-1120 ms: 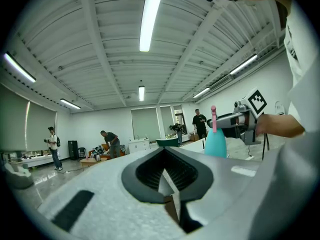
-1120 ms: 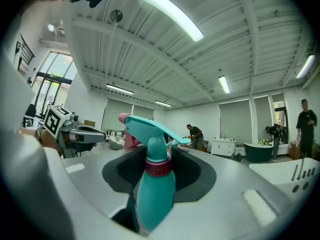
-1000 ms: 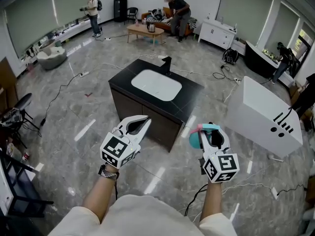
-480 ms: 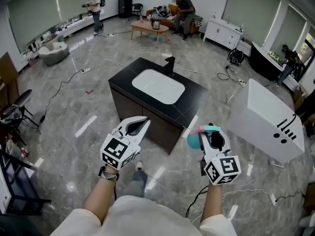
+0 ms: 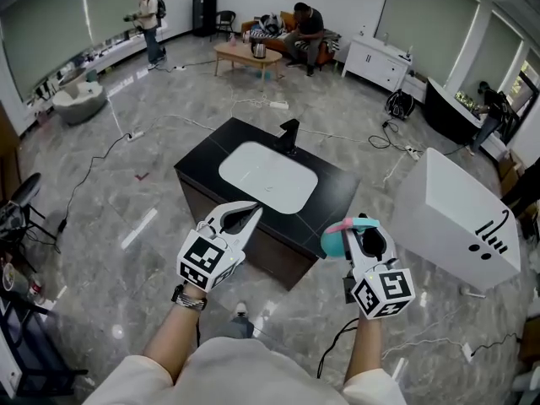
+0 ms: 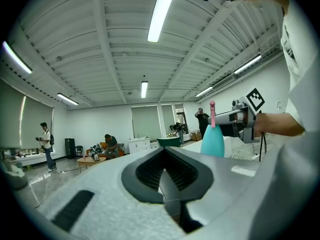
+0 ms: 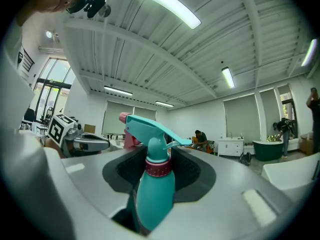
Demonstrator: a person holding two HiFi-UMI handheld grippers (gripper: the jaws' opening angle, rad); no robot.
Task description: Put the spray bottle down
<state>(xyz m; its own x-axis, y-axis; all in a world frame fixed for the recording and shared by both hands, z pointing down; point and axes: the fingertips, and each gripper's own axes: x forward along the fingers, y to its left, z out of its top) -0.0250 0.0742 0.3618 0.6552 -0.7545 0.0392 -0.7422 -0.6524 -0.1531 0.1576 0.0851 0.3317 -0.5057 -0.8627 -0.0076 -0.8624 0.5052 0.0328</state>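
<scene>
A teal spray bottle with a pink collar and nozzle stands upright between the jaws of my right gripper, which is shut on it. In the right gripper view the spray bottle fills the gap of the right gripper, trigger pointing right. My left gripper is level beside it, jaws together with nothing held. In the left gripper view the left gripper shows closed pads, and the spray bottle is off to the right. Both grippers hover over the near edge of a black counter with a white sink.
A black faucet stands at the sink's far side. A big white box-shaped unit sits to the right on the grey marble floor. Cables trail over the floor. Several people and a low wooden table are at the room's far end.
Both grippers have moved forward together, from over the floor to the counter's near edge. The counter now lies closer beneath them. The right grip on the bottle is unchanged.
</scene>
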